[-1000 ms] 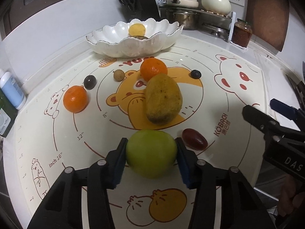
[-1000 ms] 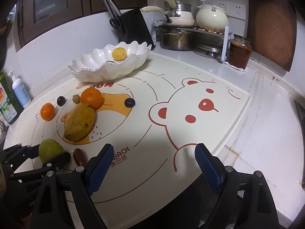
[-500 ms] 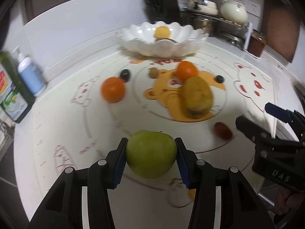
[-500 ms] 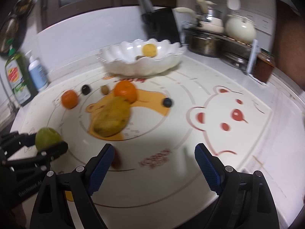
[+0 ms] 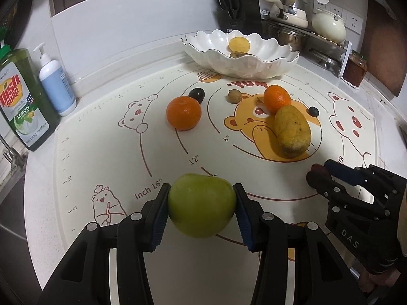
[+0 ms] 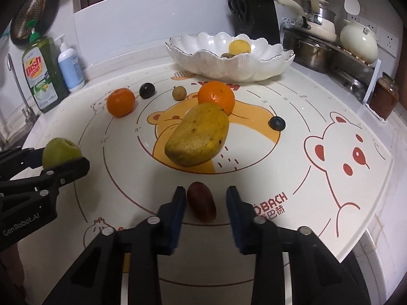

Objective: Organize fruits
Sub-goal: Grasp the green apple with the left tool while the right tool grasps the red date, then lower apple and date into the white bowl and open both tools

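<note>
My left gripper is shut on a green apple and holds it above the mat's near left part; the apple also shows in the right wrist view. My right gripper is open, its fingers on either side of a dark red oval fruit lying on the mat, apart from it. A yellow mango, two oranges and small dark and brown fruits lie further on. A white scalloped bowl at the back holds a yellow fruit.
A bear-print baking mat covers the counter. Dish soap and a pump bottle stand at the back left. A knife block, pots on a rack and a jar stand at the back right.
My left gripper has lifted the apple and swung left. My right gripper has moved left and down and half closed around the dark red fruit.
</note>
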{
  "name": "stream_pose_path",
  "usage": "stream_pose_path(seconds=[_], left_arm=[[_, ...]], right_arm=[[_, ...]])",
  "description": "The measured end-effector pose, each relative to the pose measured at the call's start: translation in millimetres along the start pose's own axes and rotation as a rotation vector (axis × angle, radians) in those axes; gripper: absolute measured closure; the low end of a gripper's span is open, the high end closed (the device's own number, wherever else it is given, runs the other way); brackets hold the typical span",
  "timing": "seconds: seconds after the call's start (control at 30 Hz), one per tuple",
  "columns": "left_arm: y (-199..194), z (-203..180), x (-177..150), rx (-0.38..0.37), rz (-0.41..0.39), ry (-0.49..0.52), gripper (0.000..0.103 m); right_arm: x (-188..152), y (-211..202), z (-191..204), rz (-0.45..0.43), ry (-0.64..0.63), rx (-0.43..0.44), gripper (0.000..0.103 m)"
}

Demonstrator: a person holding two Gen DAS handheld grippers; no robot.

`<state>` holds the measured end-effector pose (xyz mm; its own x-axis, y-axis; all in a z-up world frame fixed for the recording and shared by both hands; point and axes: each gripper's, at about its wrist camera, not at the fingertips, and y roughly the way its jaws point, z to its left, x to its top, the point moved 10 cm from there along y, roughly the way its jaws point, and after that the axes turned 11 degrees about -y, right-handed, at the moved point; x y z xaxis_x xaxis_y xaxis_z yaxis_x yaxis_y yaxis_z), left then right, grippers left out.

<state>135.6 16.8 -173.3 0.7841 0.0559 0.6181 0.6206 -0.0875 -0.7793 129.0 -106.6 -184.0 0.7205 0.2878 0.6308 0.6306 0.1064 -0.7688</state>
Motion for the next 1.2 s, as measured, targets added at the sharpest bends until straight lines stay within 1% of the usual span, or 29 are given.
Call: stream_pose_path(seconds=[0.03, 0.27, 0.5, 0.6, 0.77, 0.93, 1.07, 1.2], left_arm=[[0.0, -0.3, 0.0, -0.001, 0.002, -0.001, 0.055], [-4.0, -5.6, 5.0, -0.010, -0.009, -0.003, 0.055], [-5.1, -16.7, 16.7, -0.026, -0.022, 0.008, 0.055], [-6.1, -22.8, 26.9, -0.045, -0.026, 0.002, 0.055], [-13.2, -30.6, 46.9, -0.060, -0.062, 0.008, 0.055], [-16.8, -35.7, 70.1, -0.066, -0.093, 0.011, 0.055], [-16.1, -39.9, 84.7, -0.078, -0.099, 0.009, 0.055], [-15.0, -44.6, 102.5, -0.079, -0.118, 0.016, 0.055]], right_arm=[[0.2, -0.2, 2.3, -0.002, -0.002, 0.012, 0.080], [0.1, -2.2, 2.5, -0.009, 0.000, 0.015, 0.081], [10.9, -9.9, -11.5, -0.031, 0.026, 0.003, 0.081], [21.1, -12.2, -21.4, -0.040, 0.040, -0.005, 0.081], [43.1, -17.4, -34.9, -0.067, 0.054, -0.006, 0.081], [66.7, -23.3, -46.2, -0.105, 0.052, -0.020, 0.081], [81.8, -22.7, -53.9, -0.119, 0.064, -0.009, 0.081], [98.4, -22.1, -63.9, -0.142, 0.069, -0.020, 0.081]])
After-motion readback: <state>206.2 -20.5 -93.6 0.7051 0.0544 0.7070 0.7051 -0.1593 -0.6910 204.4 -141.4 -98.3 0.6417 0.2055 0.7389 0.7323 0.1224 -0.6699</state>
